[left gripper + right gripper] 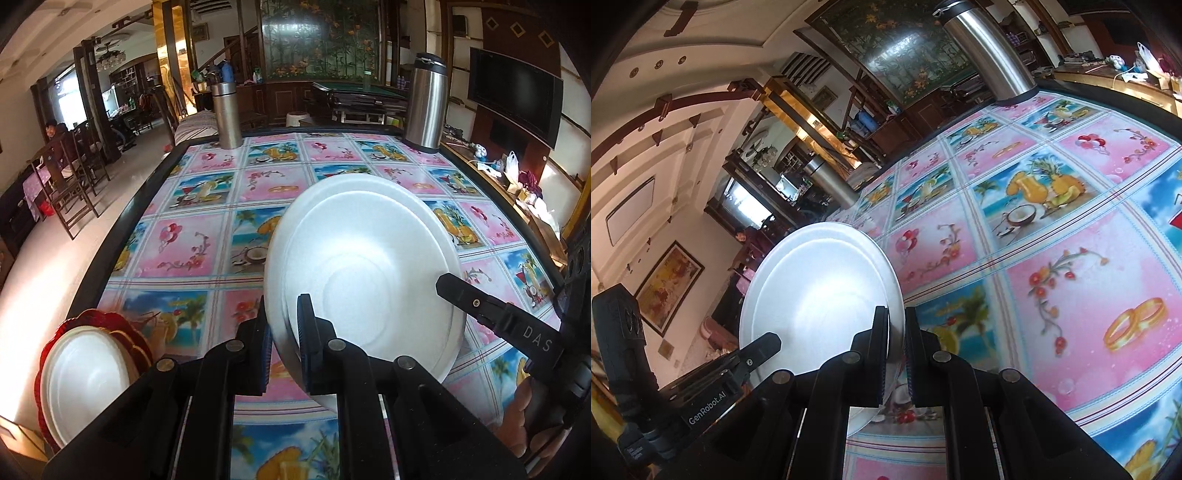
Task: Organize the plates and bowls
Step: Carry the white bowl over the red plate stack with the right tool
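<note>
A white foam plate hangs tilted above the patterned table. My left gripper is shut on its near-left rim. My right gripper reaches in from the right and grips the opposite rim. In the right wrist view the same plate stands on edge, with my right gripper shut on its right rim and the left gripper on its lower-left edge. A second rim line hints at a nested piece; I cannot tell. Another white plate lies on red scalloped plates at the near-left corner.
Two steel flasks stand at the table's far edge, also the tall flask in the right wrist view. Wooden chairs and a seated person are off to the left. A cluttered sideboard runs along the right.
</note>
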A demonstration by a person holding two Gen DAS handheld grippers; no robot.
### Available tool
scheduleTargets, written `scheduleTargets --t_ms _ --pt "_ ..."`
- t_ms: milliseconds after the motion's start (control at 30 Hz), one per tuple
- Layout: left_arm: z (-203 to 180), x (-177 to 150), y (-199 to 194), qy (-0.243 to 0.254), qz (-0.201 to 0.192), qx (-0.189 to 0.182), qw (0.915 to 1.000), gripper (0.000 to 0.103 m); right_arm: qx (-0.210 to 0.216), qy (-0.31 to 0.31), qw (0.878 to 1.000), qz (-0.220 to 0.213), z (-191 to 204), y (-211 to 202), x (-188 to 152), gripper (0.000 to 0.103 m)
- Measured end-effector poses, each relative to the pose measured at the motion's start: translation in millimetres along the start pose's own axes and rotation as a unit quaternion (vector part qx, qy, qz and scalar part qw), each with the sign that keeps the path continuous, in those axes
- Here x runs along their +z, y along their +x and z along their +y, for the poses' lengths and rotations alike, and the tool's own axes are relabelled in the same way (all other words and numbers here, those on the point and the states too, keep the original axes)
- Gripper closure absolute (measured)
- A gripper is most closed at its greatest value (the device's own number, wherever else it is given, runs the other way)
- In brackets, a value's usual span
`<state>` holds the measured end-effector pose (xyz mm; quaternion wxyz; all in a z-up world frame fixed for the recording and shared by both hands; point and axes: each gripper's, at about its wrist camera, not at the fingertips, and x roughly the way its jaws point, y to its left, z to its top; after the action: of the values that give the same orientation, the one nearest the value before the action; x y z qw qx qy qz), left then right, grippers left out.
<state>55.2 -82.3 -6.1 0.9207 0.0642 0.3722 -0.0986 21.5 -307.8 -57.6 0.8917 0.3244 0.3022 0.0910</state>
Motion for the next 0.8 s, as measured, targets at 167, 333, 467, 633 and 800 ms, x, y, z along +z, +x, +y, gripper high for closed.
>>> scheduleTargets --t_ms 167,333,467,633,800 --pt "47 -12 -24 -0.021 -0.004 0.034 0.9992 0.092 0.034 -0.03 0.999 0.024 49 13 -14 0.094" --pt "84 -29 -41 -0.024 0.004 0.074 0.9969 0.09 0.062 -0.058 0.995 0.052 98 29 -33 0.095" --pt "107 -43 -51 -0.027 0.009 0.108 0.9938 0.089 0.079 -0.076 0.991 0.073 132 42 -51 0.095" --pt "133 -54 -58 -0.04 0.012 0.142 0.989 0.089 0.098 -0.092 0.986 0.101 163 58 -73 0.095" --pt "148 -62 -61 -0.046 0.012 0.172 0.984 0.089 0.108 -0.114 0.98 0.12 192 69 -91 0.094"
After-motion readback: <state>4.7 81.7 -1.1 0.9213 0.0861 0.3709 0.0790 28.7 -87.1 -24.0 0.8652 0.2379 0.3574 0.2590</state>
